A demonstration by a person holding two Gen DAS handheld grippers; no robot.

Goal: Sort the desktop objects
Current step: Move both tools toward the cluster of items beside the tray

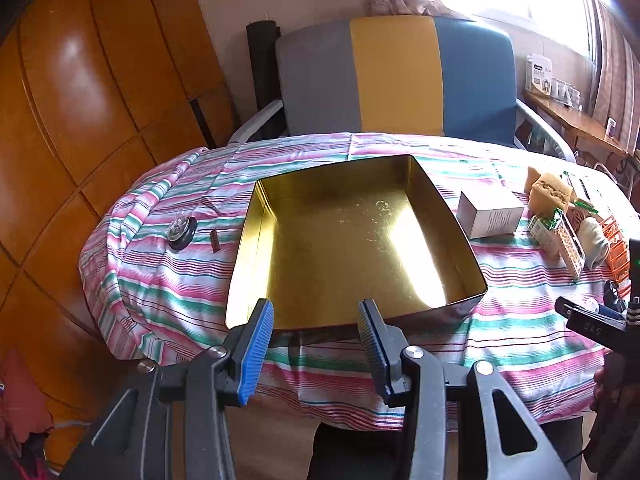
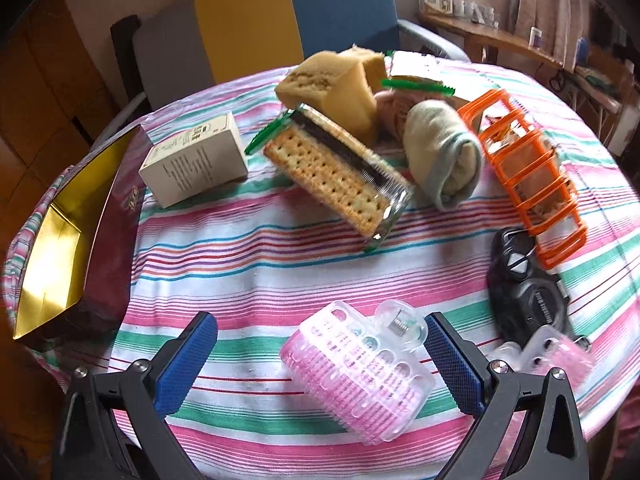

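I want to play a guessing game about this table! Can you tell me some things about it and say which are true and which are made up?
1. The gold tin has nothing in it. True.
2. The right gripper is squeezing the pink roller. False: its jaws are open, one on each side of the roller.
3. The crackers lean against the sponge. True.
4. The orange rack is inside the tin. False: it lies on the tablecloth, far from the tin.
5. The left gripper holds the white box. False: its jaws are open and hold nothing; the box lies beside the tin.
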